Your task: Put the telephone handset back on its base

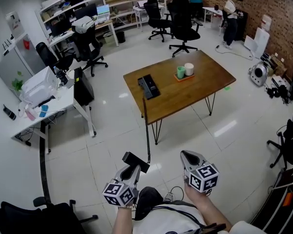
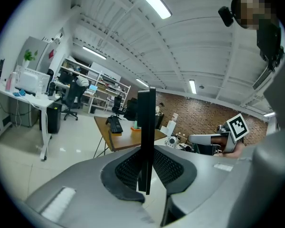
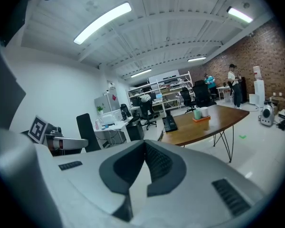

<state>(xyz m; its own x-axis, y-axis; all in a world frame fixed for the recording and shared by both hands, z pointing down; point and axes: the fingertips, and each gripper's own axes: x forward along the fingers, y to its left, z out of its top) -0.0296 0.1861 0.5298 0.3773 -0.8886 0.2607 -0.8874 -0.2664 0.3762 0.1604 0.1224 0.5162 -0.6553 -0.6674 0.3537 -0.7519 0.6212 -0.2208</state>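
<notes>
A black telephone base (image 1: 149, 87) lies at the left end of a wooden table (image 1: 200, 89) some way ahead of me. Its cord (image 1: 147, 130) hangs off the table edge and runs down to the black handset (image 1: 136, 160). My left gripper (image 1: 133, 165) is shut on that handset, which stands edge-on between the pads (image 2: 146, 141) in the left gripper view. The base (image 2: 115, 124) shows far off there. My right gripper (image 1: 188, 156) is beside it, shut and empty; its pads (image 3: 143, 148) meet, with the base (image 3: 170, 122) beyond.
A green cup (image 1: 180, 72) and a white cup (image 1: 189, 68) sit on an orange tray mid-table. A white desk (image 1: 44, 108) stands left, black office chairs (image 1: 183, 30) behind the table. Equipment lies along the brick wall at right. People stand at the far back.
</notes>
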